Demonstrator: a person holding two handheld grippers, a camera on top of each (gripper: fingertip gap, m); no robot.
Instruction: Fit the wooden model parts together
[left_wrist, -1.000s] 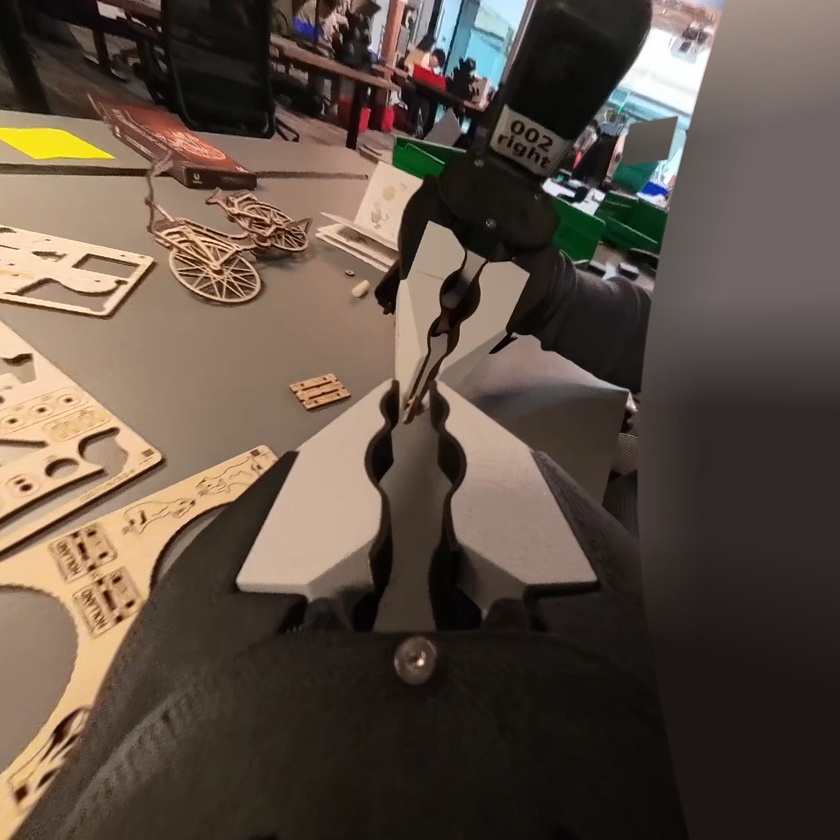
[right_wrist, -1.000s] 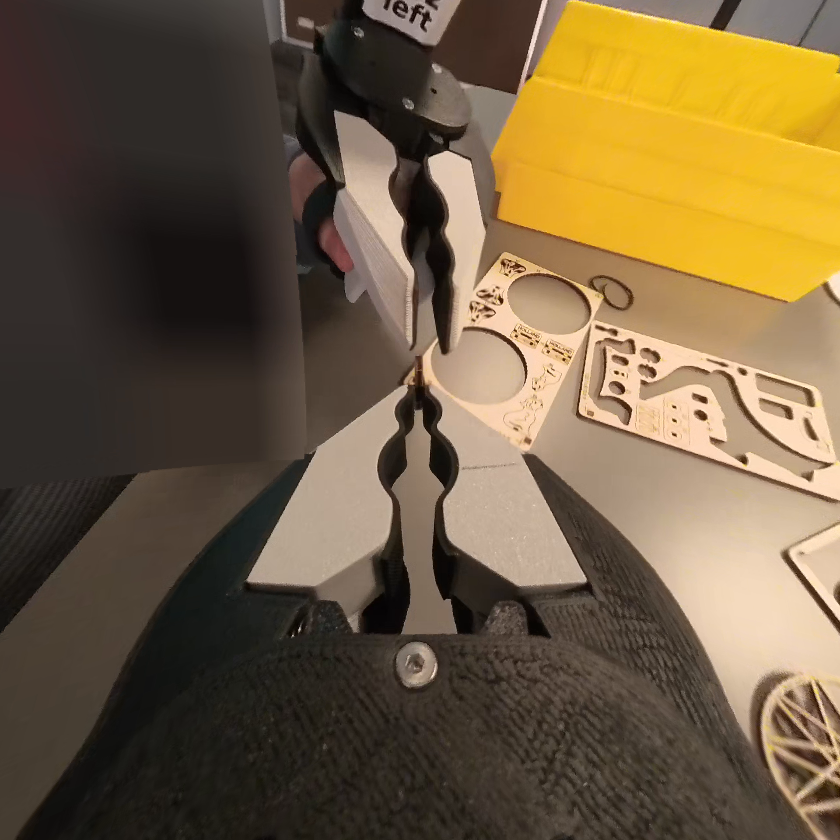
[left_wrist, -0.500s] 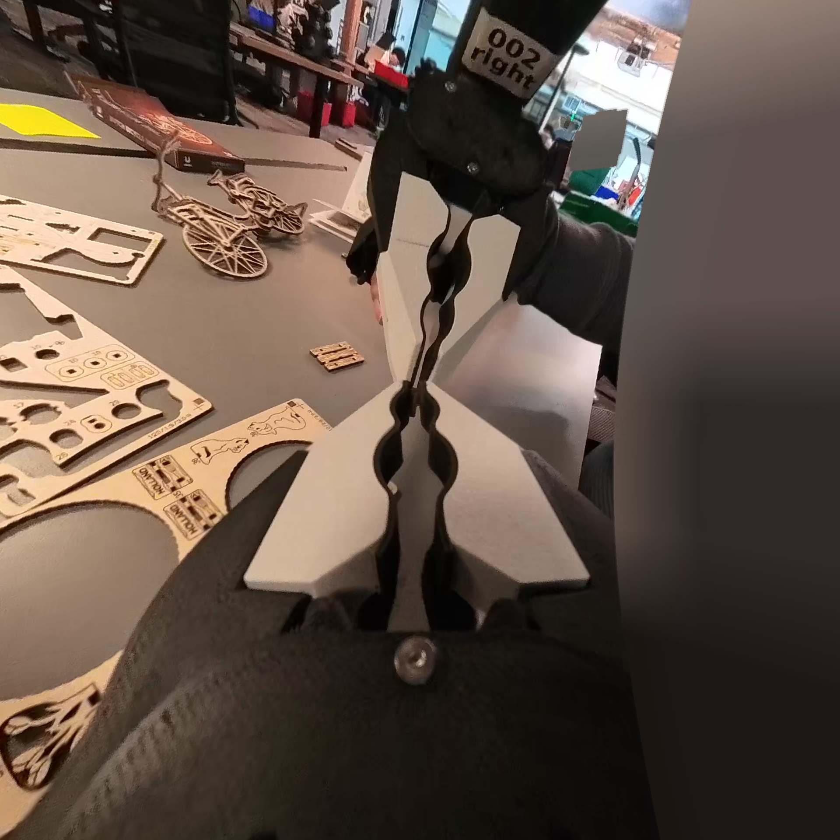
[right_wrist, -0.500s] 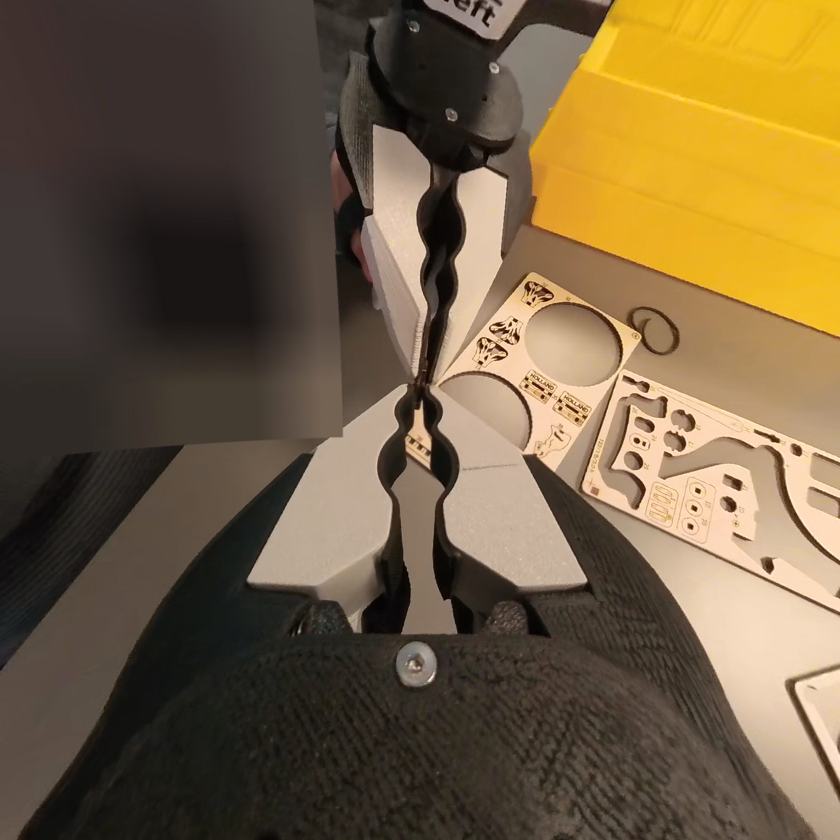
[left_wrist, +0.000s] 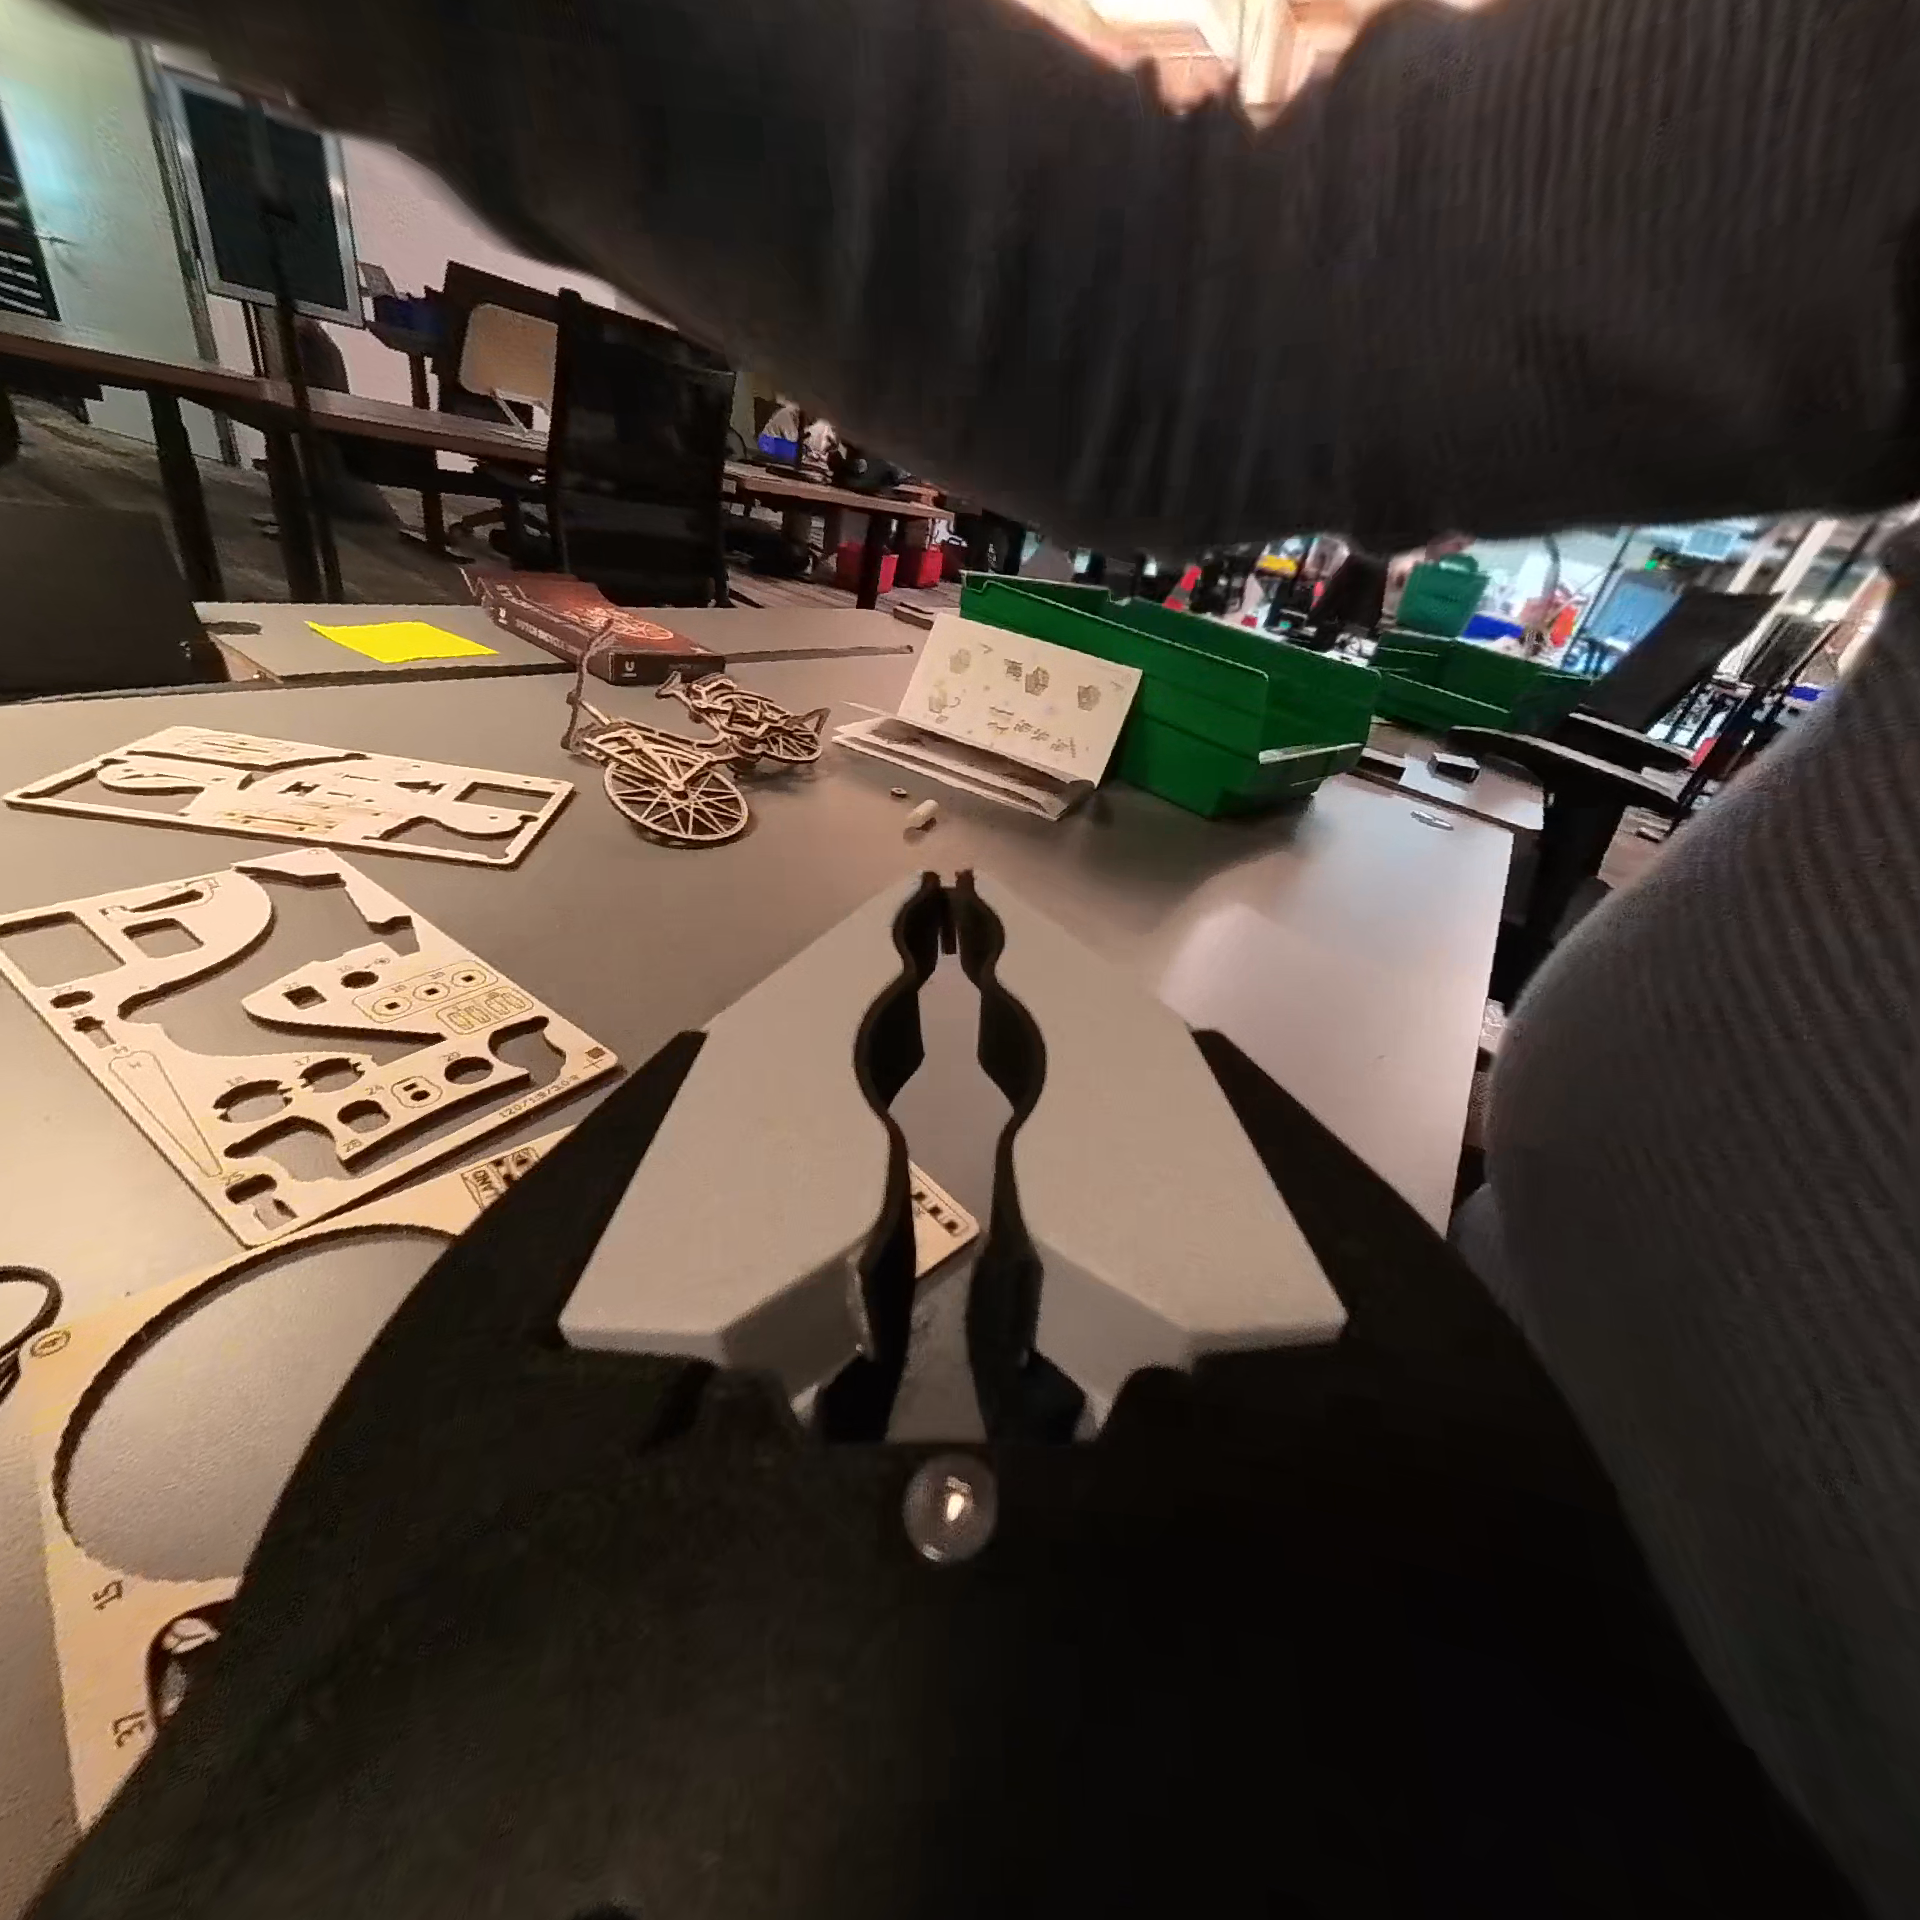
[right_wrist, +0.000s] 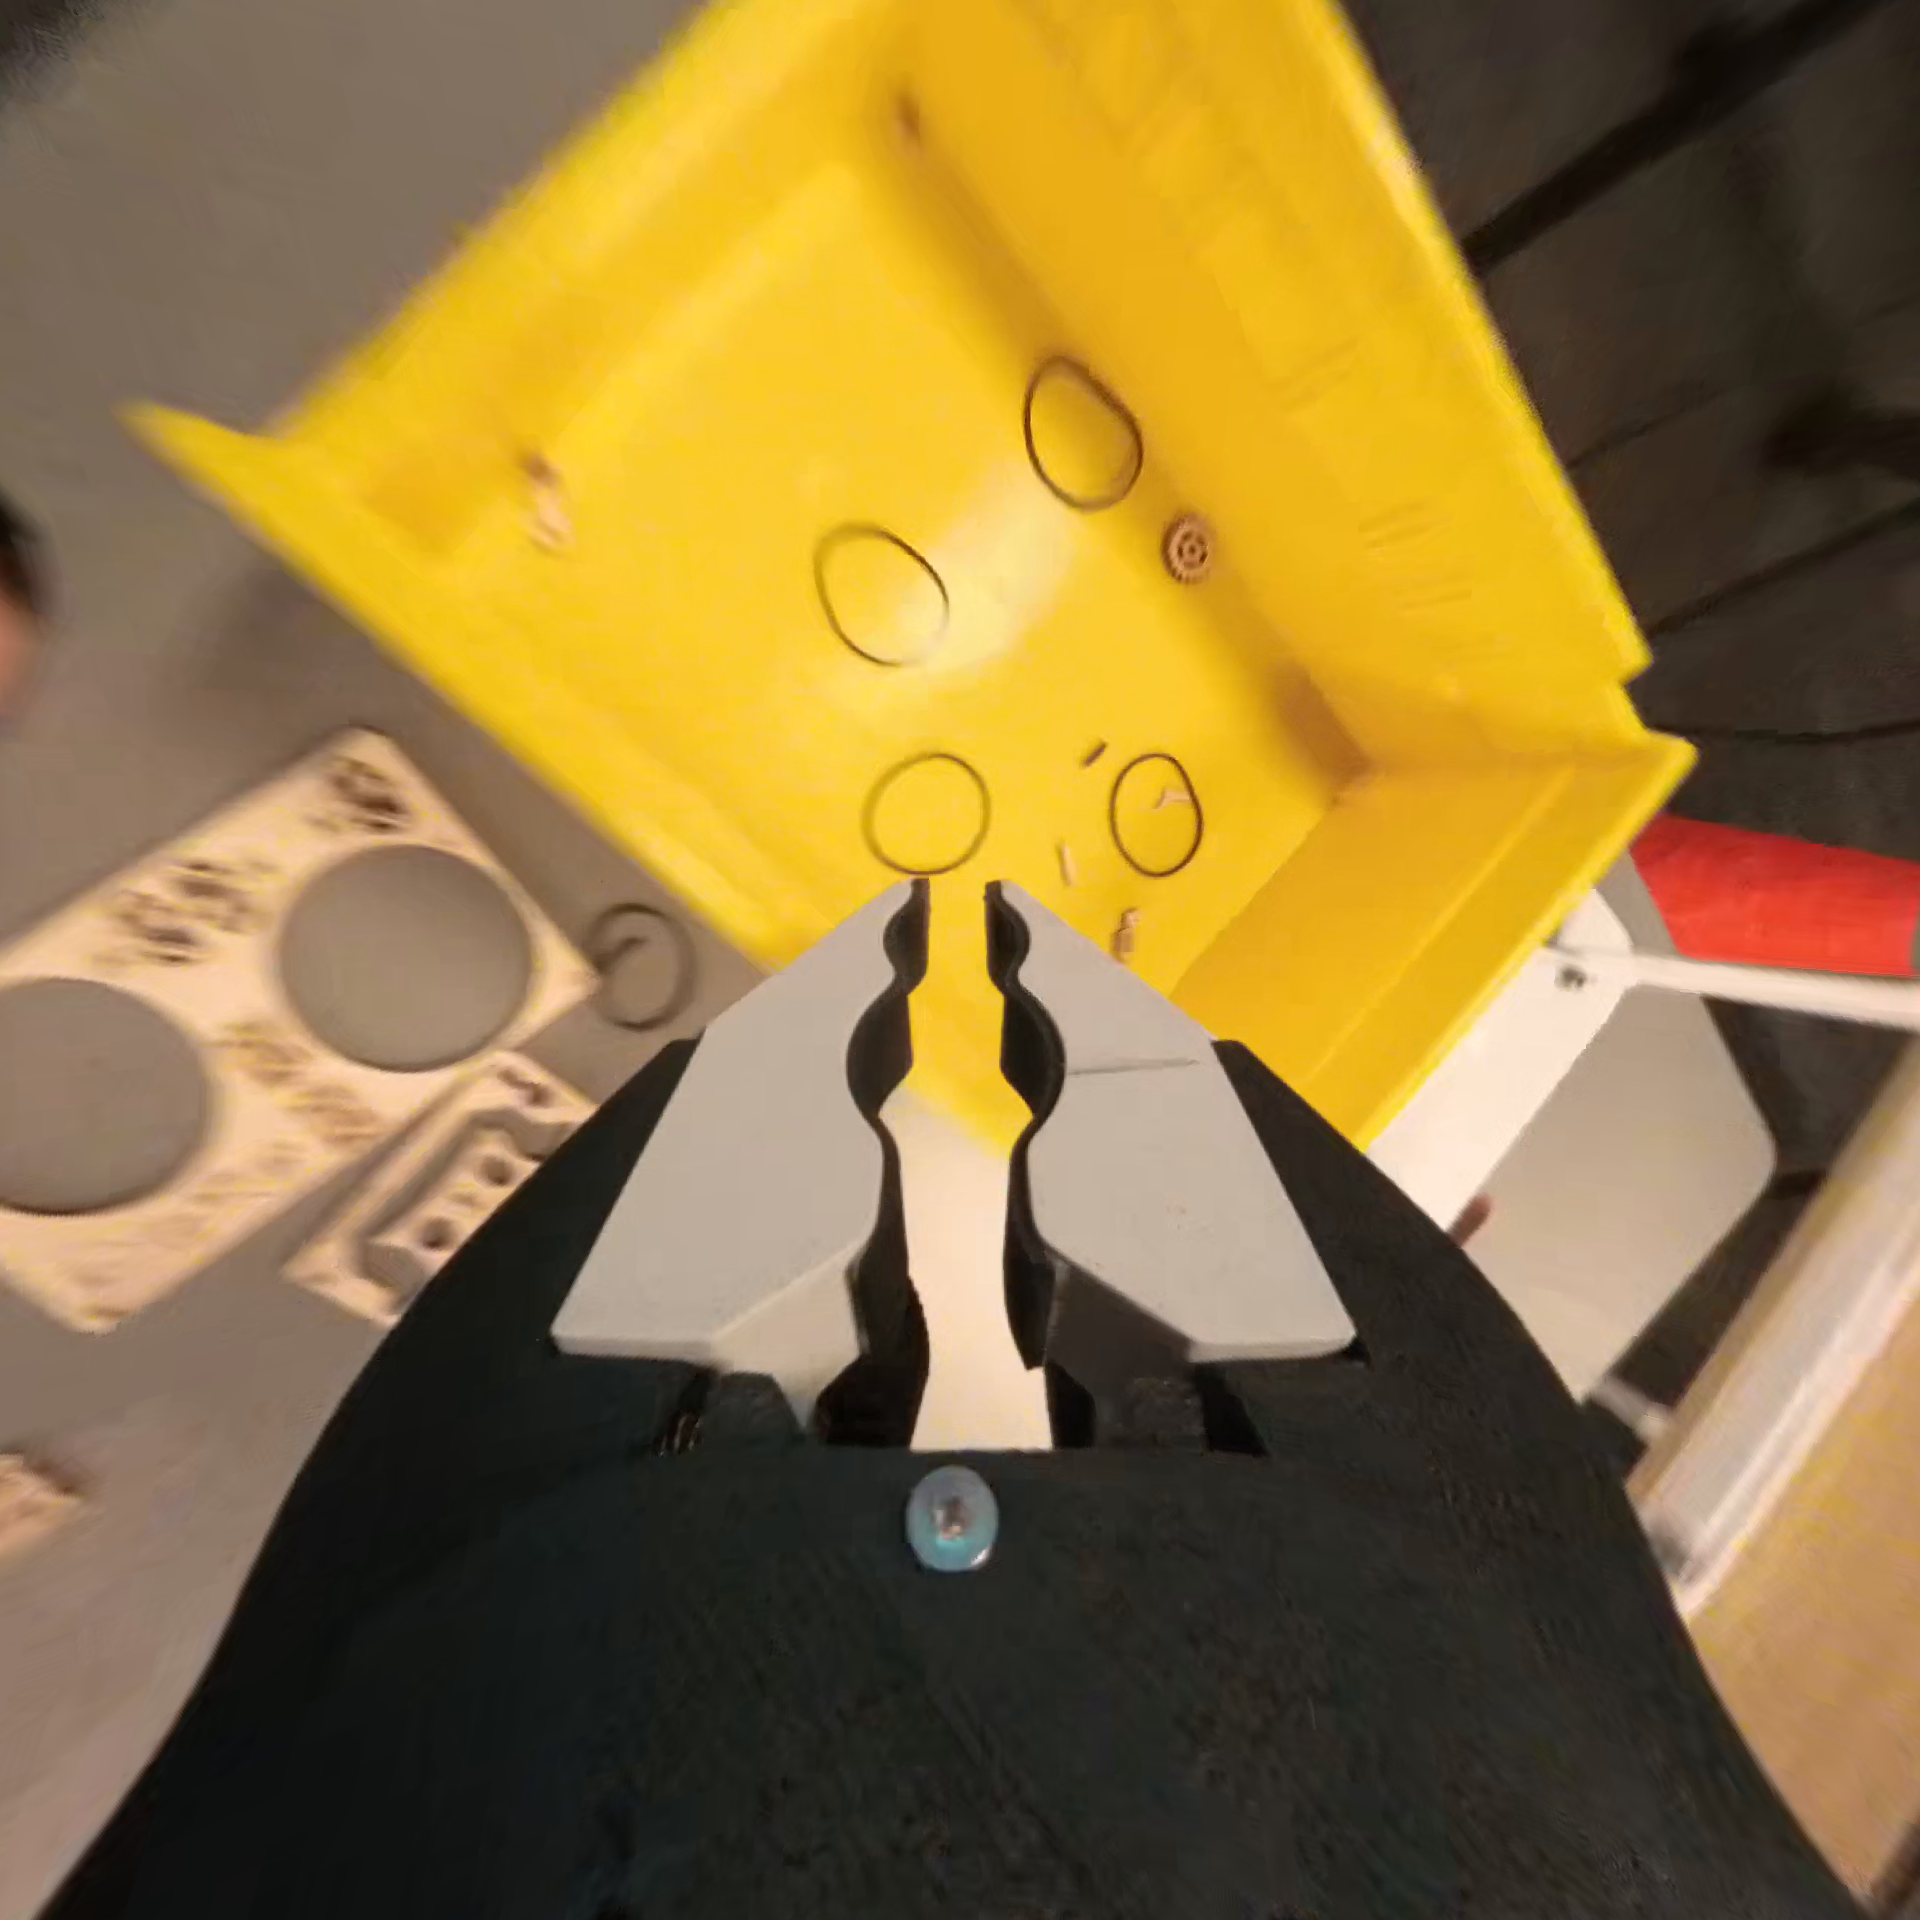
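Hovering our slightly spread, empty right gripper (right_wrist: 954, 885) above the yellow bin (right_wrist: 1475, 997), we should descend slowly onto one small wooden peg (right_wrist: 1065, 860) while our left gripper (left_wrist: 950, 881) pinches a tiny dark piece (left_wrist: 947, 928).

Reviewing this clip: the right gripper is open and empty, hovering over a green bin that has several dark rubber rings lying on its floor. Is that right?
One detail is off: the bin is yellow, not green. The right wrist view shows the right gripper open and empty over the yellow bin, with dark rubber rings lying on its floor. The green bins appear only in the left wrist view, at the far side of the table.
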